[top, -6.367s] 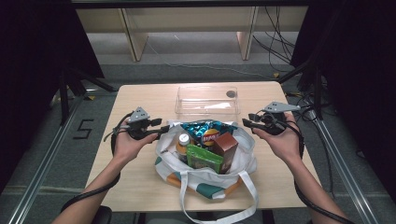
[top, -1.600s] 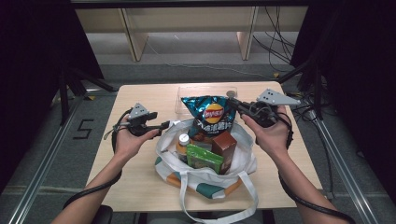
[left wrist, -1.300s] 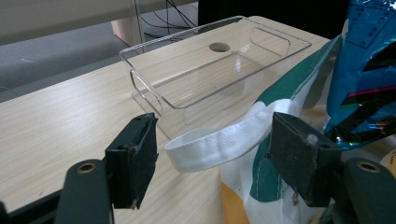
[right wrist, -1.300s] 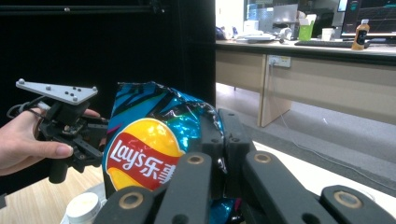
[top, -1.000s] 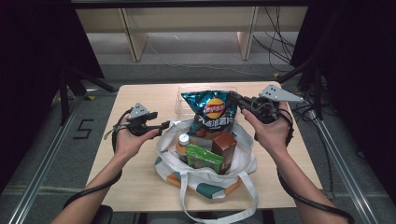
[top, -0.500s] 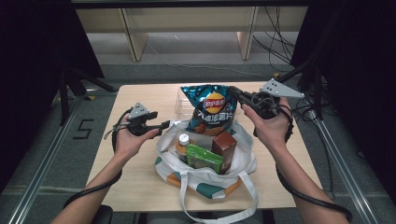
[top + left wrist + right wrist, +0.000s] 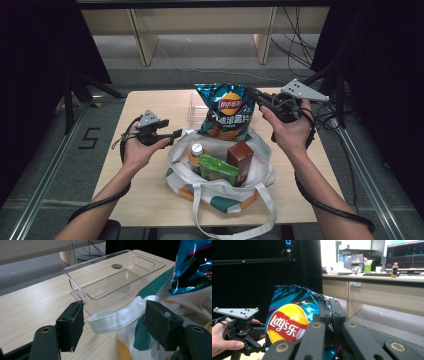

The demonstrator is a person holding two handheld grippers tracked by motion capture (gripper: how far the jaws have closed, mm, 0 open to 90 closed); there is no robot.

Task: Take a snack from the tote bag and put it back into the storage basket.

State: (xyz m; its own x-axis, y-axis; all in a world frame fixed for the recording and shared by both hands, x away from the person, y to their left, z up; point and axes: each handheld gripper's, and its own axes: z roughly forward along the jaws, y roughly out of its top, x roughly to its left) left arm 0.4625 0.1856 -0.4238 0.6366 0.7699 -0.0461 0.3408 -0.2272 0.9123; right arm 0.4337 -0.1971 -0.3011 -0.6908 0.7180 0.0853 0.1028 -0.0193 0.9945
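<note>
Above the bag [image 7: 250, 172]: one chip bag [image 7: 225, 110] pinched by the right gripper [image 7: 257, 97]; left gripper [image 7: 115, 322] spread around one strap [image 7: 117, 318].

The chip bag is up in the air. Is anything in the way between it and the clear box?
Nothing visible is. The right gripper holds the chip bag just in front of the clear box, which looks empty. The tote bag sits nearer the person.

Light wooden table [image 7: 150, 190] at frame centre. Clear plastic bin [image 7: 110, 282] at upper middle, directly on tabletop, round hole in table seen through its floor. White tote bag [image 7: 250, 175] with green and orange patches at lower middle, strap trailing over near edge.
</note>
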